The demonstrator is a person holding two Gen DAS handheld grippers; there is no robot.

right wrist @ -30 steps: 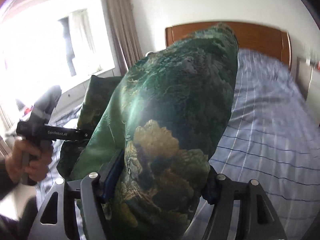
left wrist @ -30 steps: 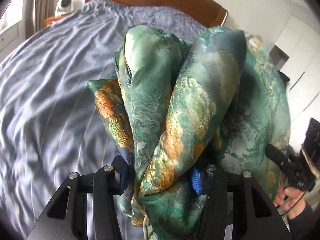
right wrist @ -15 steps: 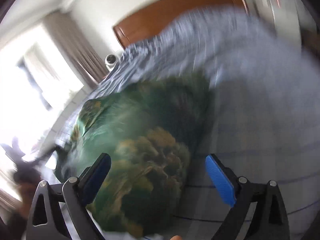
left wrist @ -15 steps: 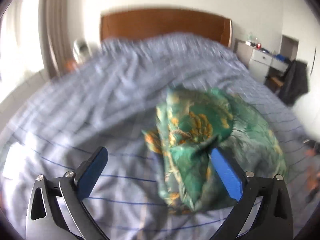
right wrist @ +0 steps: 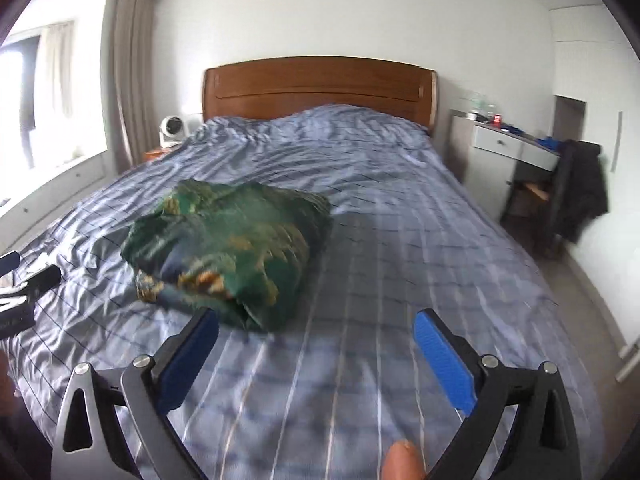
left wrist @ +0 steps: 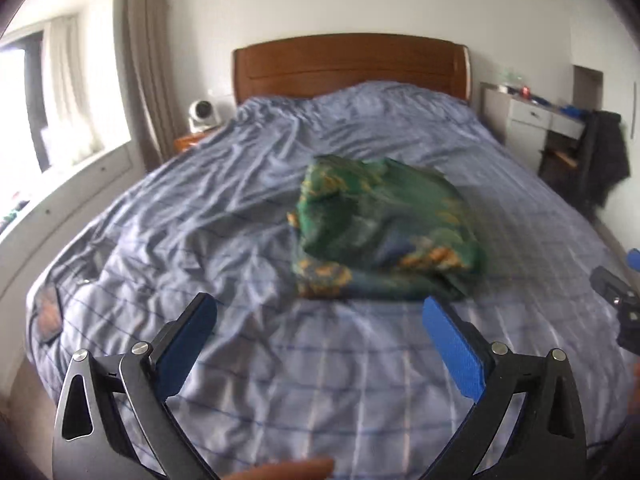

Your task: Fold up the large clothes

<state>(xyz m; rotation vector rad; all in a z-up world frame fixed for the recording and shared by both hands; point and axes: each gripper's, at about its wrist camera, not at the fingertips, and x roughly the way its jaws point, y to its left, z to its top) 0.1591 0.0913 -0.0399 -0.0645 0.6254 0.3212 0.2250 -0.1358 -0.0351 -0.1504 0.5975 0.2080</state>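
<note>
The left tool [left wrist: 320, 320] is released and holds nothing. The green floral garment [left wrist: 384, 236] lies bundled on the bed [left wrist: 240, 184], at 12 o'clock from it. It looks soft, light and slippery; take a hem edge. The right tool [right wrist: 316, 332] is released too, with the garment at 11 o'clock.

No text, label, brand, number or sign is showing legibly in either wrist view; both are blurring with motion, and the small items on the far right dresser [right wrist: 505, 139] are appearing too small to read.
</note>
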